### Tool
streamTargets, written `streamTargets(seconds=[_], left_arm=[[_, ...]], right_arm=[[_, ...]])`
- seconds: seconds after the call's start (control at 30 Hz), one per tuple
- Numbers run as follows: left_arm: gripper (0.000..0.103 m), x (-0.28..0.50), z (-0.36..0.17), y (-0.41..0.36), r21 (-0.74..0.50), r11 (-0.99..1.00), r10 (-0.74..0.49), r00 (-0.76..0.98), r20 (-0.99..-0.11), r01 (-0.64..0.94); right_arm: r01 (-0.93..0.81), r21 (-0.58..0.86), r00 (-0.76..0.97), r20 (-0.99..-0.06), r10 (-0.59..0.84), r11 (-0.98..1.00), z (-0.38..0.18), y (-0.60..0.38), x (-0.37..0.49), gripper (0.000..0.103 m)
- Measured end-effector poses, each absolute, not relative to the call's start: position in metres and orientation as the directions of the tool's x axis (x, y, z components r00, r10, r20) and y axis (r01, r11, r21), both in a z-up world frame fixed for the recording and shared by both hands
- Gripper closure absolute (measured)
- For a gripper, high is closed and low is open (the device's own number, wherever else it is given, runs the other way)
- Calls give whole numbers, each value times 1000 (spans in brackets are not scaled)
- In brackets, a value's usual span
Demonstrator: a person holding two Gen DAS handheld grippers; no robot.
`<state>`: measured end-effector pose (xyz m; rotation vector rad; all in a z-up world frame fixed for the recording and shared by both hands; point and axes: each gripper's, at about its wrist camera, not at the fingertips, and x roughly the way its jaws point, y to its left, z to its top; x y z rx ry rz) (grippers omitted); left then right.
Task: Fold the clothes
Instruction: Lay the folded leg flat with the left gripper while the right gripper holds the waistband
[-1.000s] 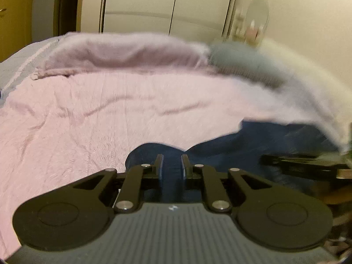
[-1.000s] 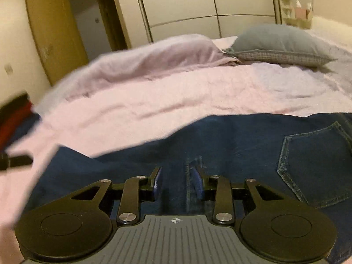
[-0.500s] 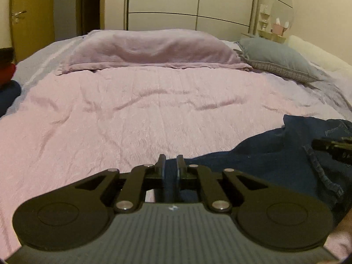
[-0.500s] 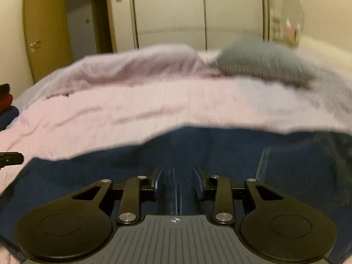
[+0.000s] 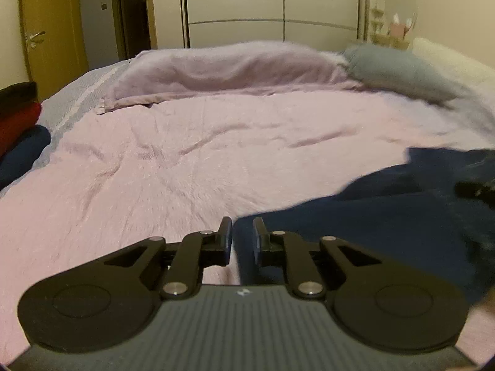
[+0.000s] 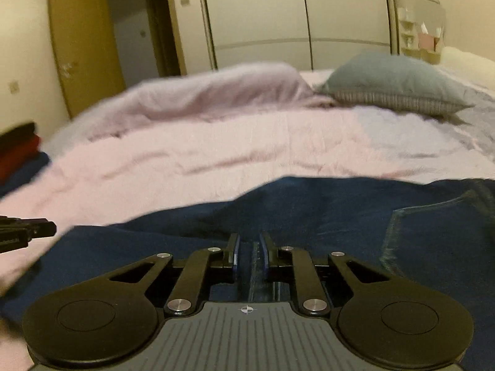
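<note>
Jeans [image 6: 309, 213]: dark blue denim, spread flat on the near part of a bed, lying on a pale pink blanket [image 5: 191, 154]. In the right wrist view the denim fills the lower half of the frame, with a stitched back pocket [image 6: 433, 241] at 3 o'clock and a lengthwise seam running between the fingers. In the left wrist view the same jeans [image 5: 371, 216] occupy the 3 to 5 o'clock sector, their edge ending right at the fingers

Left gripper [image 5: 242, 238]: fingers set a narrow gap apart, with the edge of the denim lying between them; whether they press the cloth cannot be told. Its black tip shows in the right wrist view at 9 o'clock [image 6: 27, 230]

Right gripper [image 6: 249, 255]: fingers drawn close on either side of the raised seam fold, apparently clamped on it. Its tip enters the left wrist view at 3 o'clock [image 5: 476, 190], blurred

Surroundings: rumpled lilac cover [image 5: 232, 65] at 12 o'clock across the far side of the bed; grey-blue pillow [image 6: 393, 83] at 1 o'clock; stack of folded clothes [image 5: 18, 130], black, red and navy, at 9 o'clock by the bed's left edge; white wardrobe doors [image 6: 300, 18] behind; yellow door [image 5: 46, 31] at 10 o'clock
</note>
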<state>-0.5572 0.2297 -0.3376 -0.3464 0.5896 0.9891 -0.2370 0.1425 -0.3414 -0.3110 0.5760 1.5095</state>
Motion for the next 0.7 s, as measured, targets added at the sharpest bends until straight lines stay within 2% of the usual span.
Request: streamTargets(seconds=[0.1,0.17,0.27,0.4,0.43,0.47,0.5,0.53,0.57,0.7], left_arm=[[91,-567,-322,192,-34,536,665,447,-599,-843],[91,-566,-335,178,-26,526,649,421,-634,-850],[90,-570,-362,180,-81,458,625,386,-679,-885],[90,-562,-338,177,-48,412,642,327,-694,-910],[88,-562,-331,174,-52,410,636,326,-699,-911],[81,-562,-325,169,-53,407,628,322,-708,-912],[75,-562,-322,165,-48,403,622,311,-719,-914],[74,-561,-321,160,-38,397,617,297,-729,-917],[73,-559,-319,153,-25,391,613,281,-739,-920],[70,-557,-313,127,-35,377,578,265,-772,-925]], right_arm=[[-988,152,-67,-543,837,19,-335,110,-249,87],[-993,119,-62,-585,809,10,-345,97,-260,87],[-995,105,-71,-655,752,-2,-375,101,-269,88],[-993,111,-53,-674,737,31,-353,107,-274,87],[-992,125,-57,-669,741,37,-347,101,-273,87],[-990,133,-59,-666,743,41,-341,95,-272,87],[-989,141,-60,-663,746,46,-335,89,-271,81],[-988,139,-51,-680,732,60,-334,83,-270,71],[-986,142,-39,-702,712,85,-336,77,-267,67],[-973,157,-7,-750,662,168,-336,52,-256,64]])
